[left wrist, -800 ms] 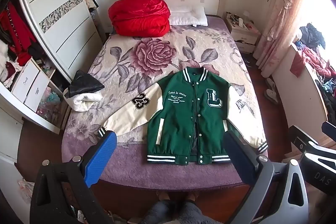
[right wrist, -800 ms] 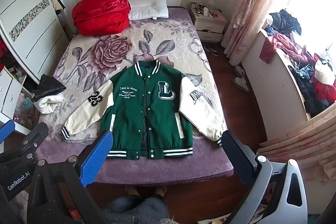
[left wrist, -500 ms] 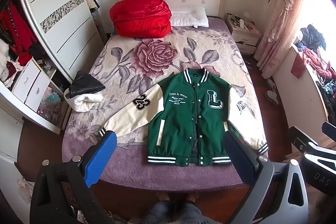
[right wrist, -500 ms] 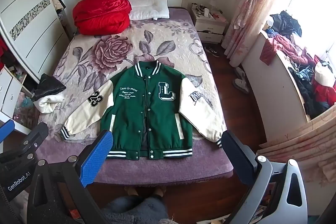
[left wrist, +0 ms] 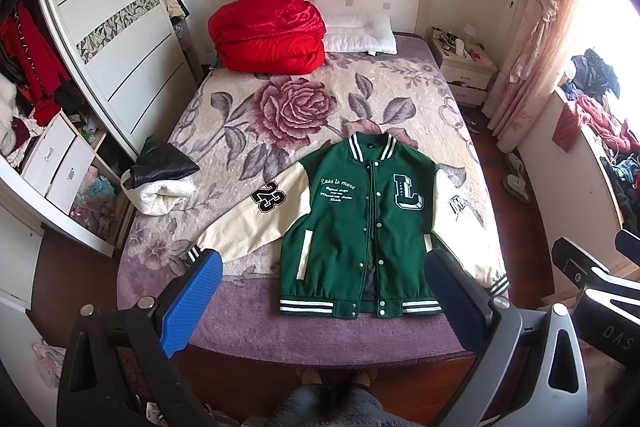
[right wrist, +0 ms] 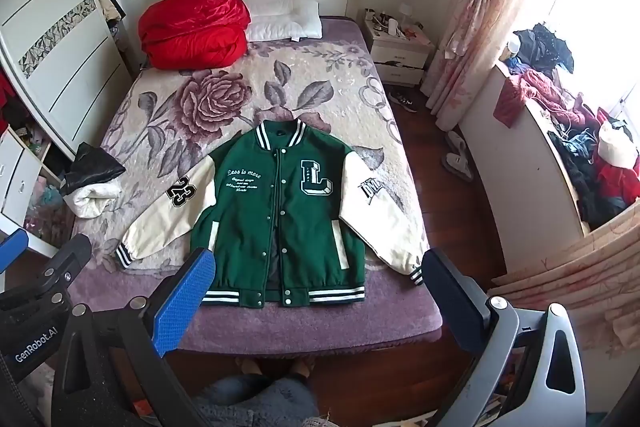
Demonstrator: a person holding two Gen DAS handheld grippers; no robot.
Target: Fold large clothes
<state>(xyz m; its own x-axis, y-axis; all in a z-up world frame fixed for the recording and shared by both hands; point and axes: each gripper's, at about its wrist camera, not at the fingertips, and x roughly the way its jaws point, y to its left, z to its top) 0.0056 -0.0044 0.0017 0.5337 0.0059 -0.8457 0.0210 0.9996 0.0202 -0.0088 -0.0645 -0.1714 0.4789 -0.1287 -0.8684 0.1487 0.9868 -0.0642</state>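
A: Where is the green varsity jacket with cream sleeves (left wrist: 360, 223)?

B: Flat and face up on the bed with the rose-patterned blanket (left wrist: 280, 115), near the foot end. Its collar points toward the headboard, its striped hem lies on the purple strip by the foot edge, and both sleeves spread outward.

A: And the grippers?

B: The left gripper (left wrist: 320, 297) hangs above the bed's foot edge, jaws spread wide with nothing between them. The right gripper (right wrist: 316, 293) is likewise held over the foot edge, jaws wide apart and empty, clear of the jacket.

A: Anything else on the bed?

B: A bundled red shiny quilt (left wrist: 268, 31) sits at the headboard end, a white pillow (left wrist: 360, 35) just beside it. A black-and-white folded garment (left wrist: 162, 179) lies at the bed's edge, on the side of the white sliding wardrobe (left wrist: 116, 39).
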